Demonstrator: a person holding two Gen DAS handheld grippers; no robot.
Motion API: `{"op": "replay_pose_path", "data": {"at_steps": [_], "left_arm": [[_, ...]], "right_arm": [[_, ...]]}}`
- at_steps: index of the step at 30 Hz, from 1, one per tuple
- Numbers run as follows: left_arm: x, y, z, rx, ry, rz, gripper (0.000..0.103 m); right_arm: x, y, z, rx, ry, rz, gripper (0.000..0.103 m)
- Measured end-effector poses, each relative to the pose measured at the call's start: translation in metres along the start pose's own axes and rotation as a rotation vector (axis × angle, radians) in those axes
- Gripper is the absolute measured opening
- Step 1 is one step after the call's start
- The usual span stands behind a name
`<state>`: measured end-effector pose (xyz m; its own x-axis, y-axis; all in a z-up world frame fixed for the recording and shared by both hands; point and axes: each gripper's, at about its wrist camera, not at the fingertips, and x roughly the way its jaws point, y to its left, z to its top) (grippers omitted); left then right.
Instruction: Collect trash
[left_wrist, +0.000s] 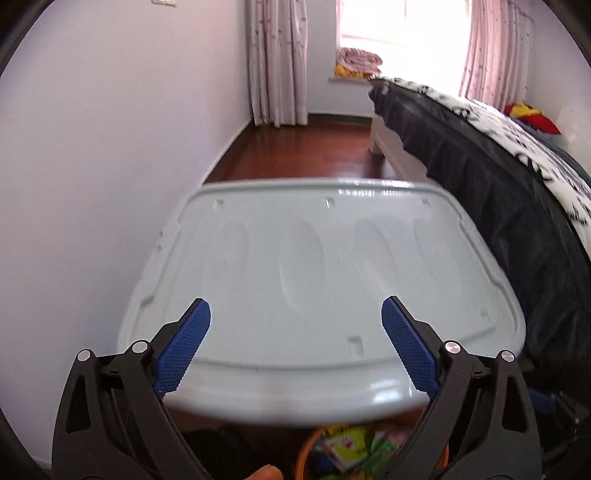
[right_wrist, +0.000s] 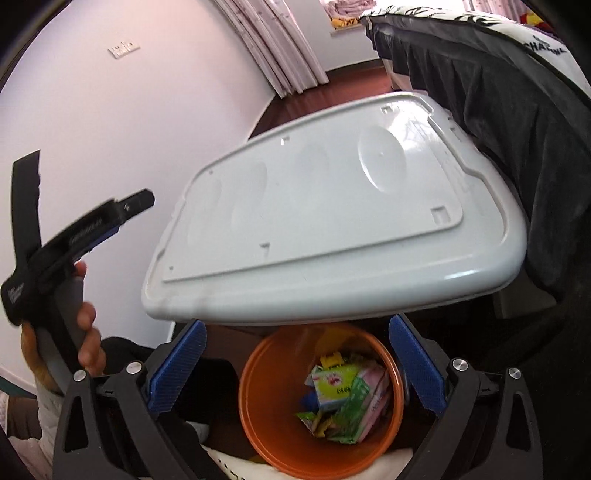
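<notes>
Both of my grippers empty right now. Left gripper (left_wrist: 295, 314) has jaws spread wide over the grey lid (left_wrist: 314, 273), nothing between them. Right gripper (right_wrist: 297, 334) jaws also released, hanging over the orange bin (right_wrist: 258, 402).

Trash (right_wrist: 345, 402) sits in the bin: green and pink wrappers, a small carton, a yellow bit, all piled low toward the right wall. Bin is near me, just under the near edge of the lid. Lid surface looks bare, no trash on it that I can see. Bed (left_wrist: 517, 192) to the right, wood floor (left_wrist: 306, 147) far.

My read: collecting looks mostly done, or I'm between pieces. To do this step well I'd scan lid, floor and bed edge for leftovers before committing. Keep jaws open on approach, come down square on a piece, pinch thin wrappers at a raised fold. When dropping, release over bin centre, clear of the lid edge.
</notes>
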<state>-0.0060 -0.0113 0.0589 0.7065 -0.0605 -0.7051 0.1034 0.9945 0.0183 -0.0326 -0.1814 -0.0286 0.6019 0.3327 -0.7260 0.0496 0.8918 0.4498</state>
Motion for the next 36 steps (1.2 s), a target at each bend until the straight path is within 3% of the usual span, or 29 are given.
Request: {"op": "replay_pose_path", "data": {"at_steps": [10,28,36], "left_arm": [[0.025,0.004,0.035,-0.003,-0.059,0.065,0.092],[0.07,0.029,0.053,-0.077,-0.009,0.023,0.094],[0.074,0.038,0.049,-0.099,-0.034,0.028,0.095]], "right_arm": [[0.011,0.002,0.012,0.009,-0.015,-0.019,0.098],[0.037,0.005,0.03,0.021,0.014,-0.053,0.098],[0.046,0.003,0.032,0.027,0.039,-0.061,0.098]]}}
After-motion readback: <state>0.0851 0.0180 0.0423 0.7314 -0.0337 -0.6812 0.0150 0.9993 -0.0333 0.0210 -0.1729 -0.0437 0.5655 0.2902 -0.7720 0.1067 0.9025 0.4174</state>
